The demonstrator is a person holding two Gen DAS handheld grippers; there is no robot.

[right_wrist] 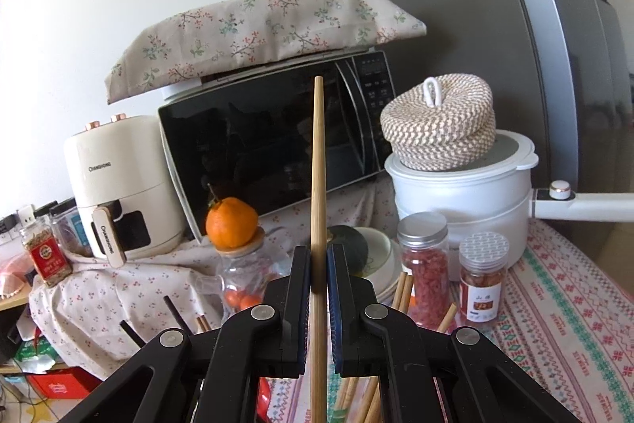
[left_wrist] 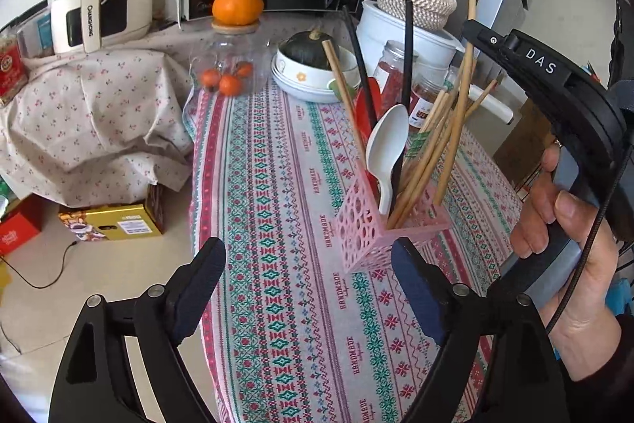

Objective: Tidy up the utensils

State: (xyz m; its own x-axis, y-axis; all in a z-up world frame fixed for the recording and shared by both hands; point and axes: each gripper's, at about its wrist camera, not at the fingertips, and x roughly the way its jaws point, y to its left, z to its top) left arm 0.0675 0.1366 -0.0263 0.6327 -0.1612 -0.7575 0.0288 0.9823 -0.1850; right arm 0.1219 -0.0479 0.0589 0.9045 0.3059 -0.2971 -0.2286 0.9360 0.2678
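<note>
- Left wrist view showed the left gripper [left_wrist: 307,288] with its jaws spread wide and empty, above the patterned tabletop [left_wrist: 285,185].
- Just beyond its fingertips stood a pink holder [left_wrist: 364,228] on the tabletop, with wooden chopsticks [left_wrist: 432,149], a white spoon [left_wrist: 386,145] and black chopsticks [left_wrist: 406,54] standing in it.
- Right gripper [right_wrist: 318,264] had its jaws clamped tight on one wooden chopstick [right_wrist: 318,161], held upright in front of the microwave [right_wrist: 273,141].
- A hand [left_wrist: 570,252] gripped the right gripper's handle.
</note>
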